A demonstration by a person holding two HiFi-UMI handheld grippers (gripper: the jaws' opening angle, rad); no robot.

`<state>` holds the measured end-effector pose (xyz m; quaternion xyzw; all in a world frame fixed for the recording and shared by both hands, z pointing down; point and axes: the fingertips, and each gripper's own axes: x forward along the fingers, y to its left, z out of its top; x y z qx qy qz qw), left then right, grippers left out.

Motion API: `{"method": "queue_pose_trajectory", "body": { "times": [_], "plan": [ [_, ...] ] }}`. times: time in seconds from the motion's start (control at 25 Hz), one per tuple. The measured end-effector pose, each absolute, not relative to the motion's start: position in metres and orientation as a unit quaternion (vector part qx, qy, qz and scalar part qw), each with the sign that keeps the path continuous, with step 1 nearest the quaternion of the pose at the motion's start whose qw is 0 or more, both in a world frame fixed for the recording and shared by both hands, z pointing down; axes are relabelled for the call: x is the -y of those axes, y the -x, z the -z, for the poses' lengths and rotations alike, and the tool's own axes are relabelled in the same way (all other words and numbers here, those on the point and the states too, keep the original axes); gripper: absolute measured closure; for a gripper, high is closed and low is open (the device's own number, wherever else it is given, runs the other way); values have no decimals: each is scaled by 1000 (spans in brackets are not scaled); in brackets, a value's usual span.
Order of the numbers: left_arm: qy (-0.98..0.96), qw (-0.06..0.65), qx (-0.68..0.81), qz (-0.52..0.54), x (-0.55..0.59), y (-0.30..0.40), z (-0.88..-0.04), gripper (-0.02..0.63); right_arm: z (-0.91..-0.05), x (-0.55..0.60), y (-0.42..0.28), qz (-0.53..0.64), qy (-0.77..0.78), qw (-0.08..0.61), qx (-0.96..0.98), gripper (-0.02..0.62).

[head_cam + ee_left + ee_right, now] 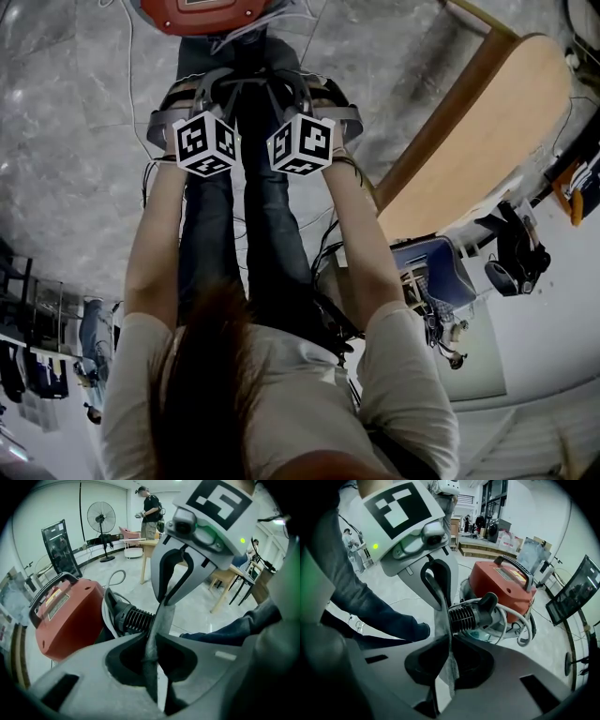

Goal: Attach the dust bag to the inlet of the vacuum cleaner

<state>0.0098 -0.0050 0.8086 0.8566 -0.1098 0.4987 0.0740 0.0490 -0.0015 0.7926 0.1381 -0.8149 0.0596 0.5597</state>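
Observation:
The red vacuum cleaner (pixel 65 616) sits on the floor in front of me, with a black ribbed inlet hose (pixel 133 618) at its side. It also shows in the right gripper view (pixel 506 585) and at the top edge of the head view (pixel 202 14). A grey fabric dust bag (pixel 159 620) hangs as a narrow strip between the two grippers. My left gripper (pixel 153 641) is shut on it, and my right gripper (pixel 446 641) is shut on the same cloth (pixel 443 620). Both point steeply down, side by side, just above the hose (pixel 468 616). In the head view their marker cubes (pixel 206 142) hide the fingertips.
A wooden table (pixel 478 150) stands to my right. A pedestal fan (pixel 101 515), a black framed panel (pixel 58 545) and a standing person (pixel 150 510) are behind the vacuum. A screen on a stand (pixel 574 590) is at the far right. Pale cable (pixel 525 625) loops round the vacuum.

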Motion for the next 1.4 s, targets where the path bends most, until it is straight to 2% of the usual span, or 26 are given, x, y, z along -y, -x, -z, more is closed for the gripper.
{"method": "queue_pose_trajectory", "body": {
  "times": [0.52,0.88,1.16,1.4],
  "plan": [
    [-854,90,132,-495,15,-6,-806,560,-789,20,-47,-72,-137,537,829,560],
    [-829,194,207,-482,23,-6,-812,535,-792,29,-47,-152,-204,513,820,552],
    [-838,187,175,-481,35,-14,-811,520,-796,31,-56,-204,-271,489,804,552],
    [-832,236,245,-438,35,-9,-811,522,-796,46,-52,-185,-283,504,795,541]
  ]
}}
